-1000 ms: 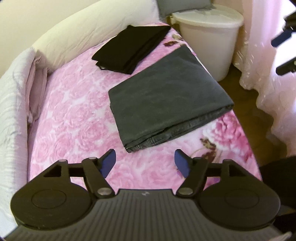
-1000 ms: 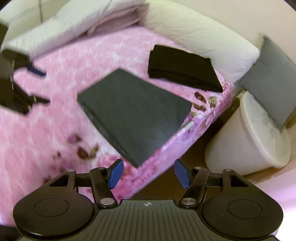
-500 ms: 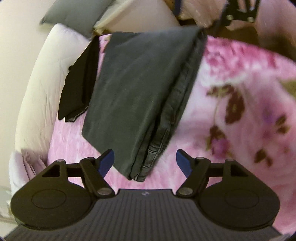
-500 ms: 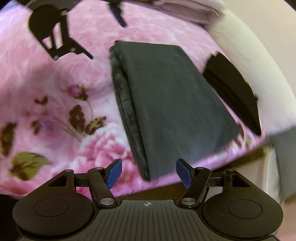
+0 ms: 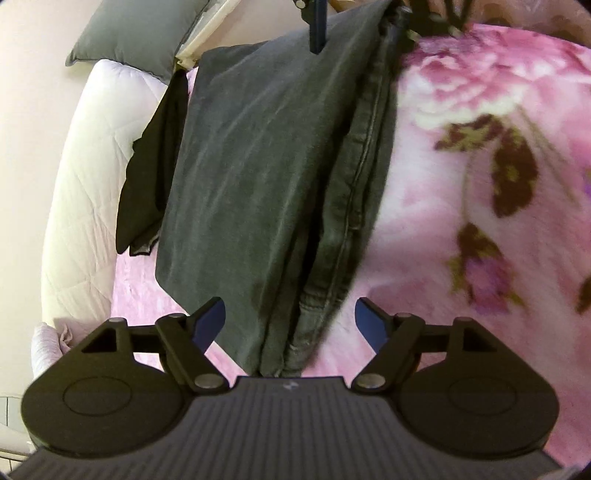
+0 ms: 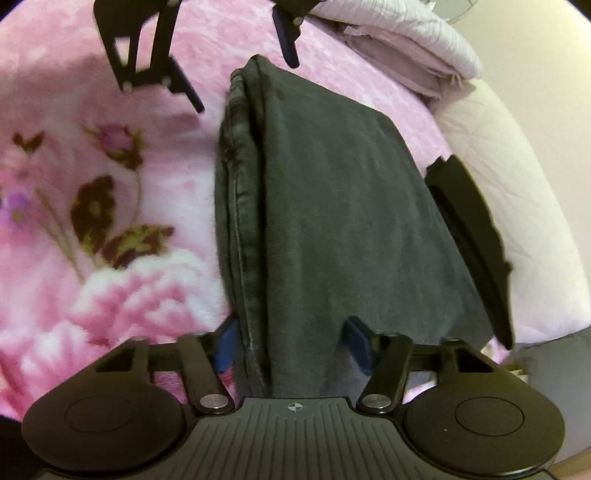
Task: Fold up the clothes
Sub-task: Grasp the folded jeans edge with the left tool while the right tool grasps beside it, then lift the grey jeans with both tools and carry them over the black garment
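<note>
Both claws are spread wide, the left claw (image 5: 290, 323) and right claw (image 6: 291, 345) straddling opposite ends of the folded grey jeans (image 5: 266, 166) on the bed (image 5: 480, 147), apparently to pinch its layered edge.

Folded jeans (image 5: 258, 177) dark charcoal grey, faded stitching along seams. Blanket (image 5: 480, 147) pink with rose print, brown and olive leaves, purple buds. Folded garment (image 6: 472, 236) beside jeans plain black. Quilted duvet (image 5: 92, 177) off-white. Cushion (image 5: 129, 33) grey. Left gripper (image 5: 290, 325) black, blue pads; right gripper (image 6: 291, 345) same colours.
</note>
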